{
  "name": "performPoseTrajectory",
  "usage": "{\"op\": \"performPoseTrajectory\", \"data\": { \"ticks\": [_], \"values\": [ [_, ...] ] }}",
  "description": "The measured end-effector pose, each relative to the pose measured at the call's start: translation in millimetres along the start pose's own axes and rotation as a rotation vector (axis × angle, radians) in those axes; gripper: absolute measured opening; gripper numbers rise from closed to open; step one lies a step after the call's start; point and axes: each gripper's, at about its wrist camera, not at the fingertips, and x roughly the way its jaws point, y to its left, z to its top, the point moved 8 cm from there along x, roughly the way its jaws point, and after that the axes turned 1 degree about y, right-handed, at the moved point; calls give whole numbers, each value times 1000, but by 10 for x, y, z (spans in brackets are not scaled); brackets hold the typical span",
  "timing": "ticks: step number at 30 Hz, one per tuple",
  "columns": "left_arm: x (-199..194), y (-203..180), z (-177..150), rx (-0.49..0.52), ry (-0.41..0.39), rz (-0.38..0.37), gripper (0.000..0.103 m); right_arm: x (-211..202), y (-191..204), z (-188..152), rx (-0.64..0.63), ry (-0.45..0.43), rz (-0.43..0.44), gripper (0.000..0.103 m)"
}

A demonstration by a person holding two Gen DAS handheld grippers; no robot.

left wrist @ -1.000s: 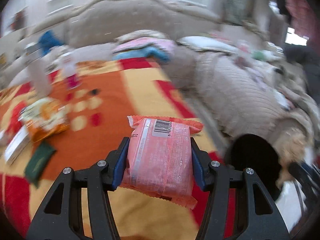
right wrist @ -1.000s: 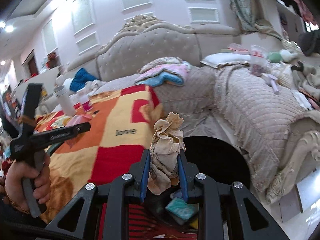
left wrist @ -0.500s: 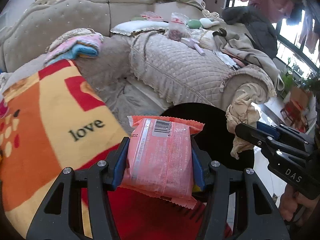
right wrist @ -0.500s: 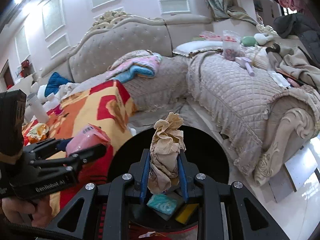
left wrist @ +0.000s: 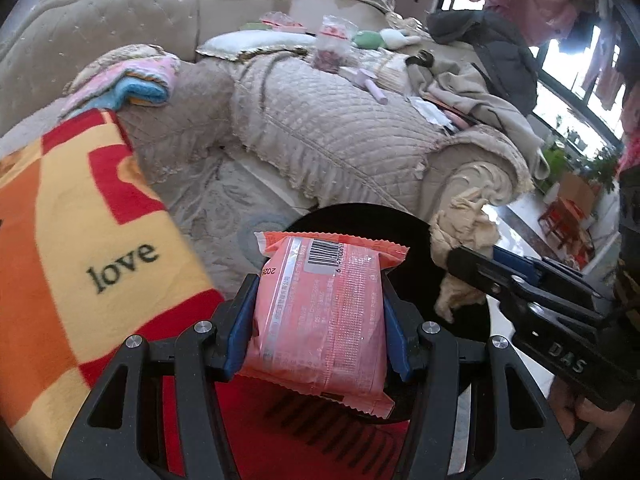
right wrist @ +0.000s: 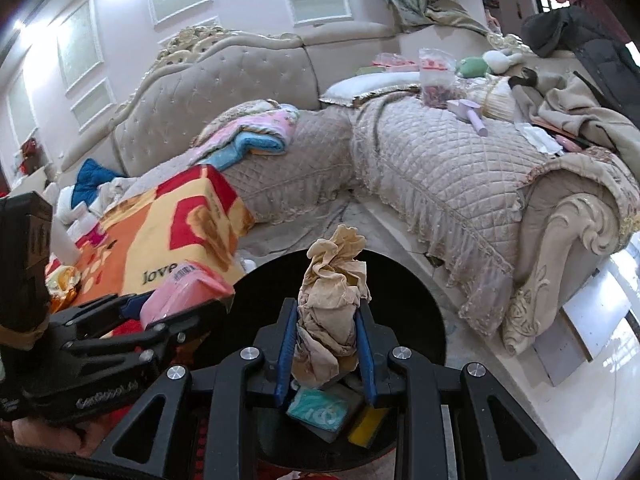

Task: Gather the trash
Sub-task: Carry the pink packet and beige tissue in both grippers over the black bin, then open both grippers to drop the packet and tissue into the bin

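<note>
A pink snack packet [left wrist: 320, 320] with a barcode is clamped between the blue pads of my left gripper [left wrist: 318, 284], which hangs over the near rim of a round black bin [left wrist: 360, 216]. In the right wrist view my right gripper [right wrist: 326, 308] holds a crumpled beige tissue [right wrist: 332, 276] upright above the bin's [right wrist: 420, 300] mouth. Its jaws are opening, with the tissue still between the pads. A teal packet [right wrist: 320, 404] and a yellow item [right wrist: 366, 426] lie inside the bin. The left gripper [right wrist: 120, 320] and its packet [right wrist: 180, 292] appear to the left.
An orange, yellow and red blanket [left wrist: 80, 240] printed "love" lies at the left. A beige quilted corner sofa [left wrist: 340, 128] stands behind the bin, carrying folded towels [left wrist: 132, 84], clothes and small items. Pale tiled floor [right wrist: 580, 360] lies to the right.
The left gripper has swung right, from over the blanket to the bin's edge, still gripping the packet. The right gripper has come further over the bin, and its pads stand slightly wider around the tissue.
</note>
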Motion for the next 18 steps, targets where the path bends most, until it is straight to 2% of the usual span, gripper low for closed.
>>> {"op": "performPoseTrajectory", "data": {
  "ticks": [6,9,13,18],
  "values": [
    [-71,-10,15,-1,-6,-27,64,47,-28,7,49,3,5,31],
    [-127,53,36,-19,-16,-16,64,42,-18,25,51,-8,-6,32],
    [-286,246,86,-93,-51,5,64,40,51,60,46,-27,4,46],
    [-590,544,97,-193,-103,21,64,17,132,77,33,-42,2,48]
  ]
}}
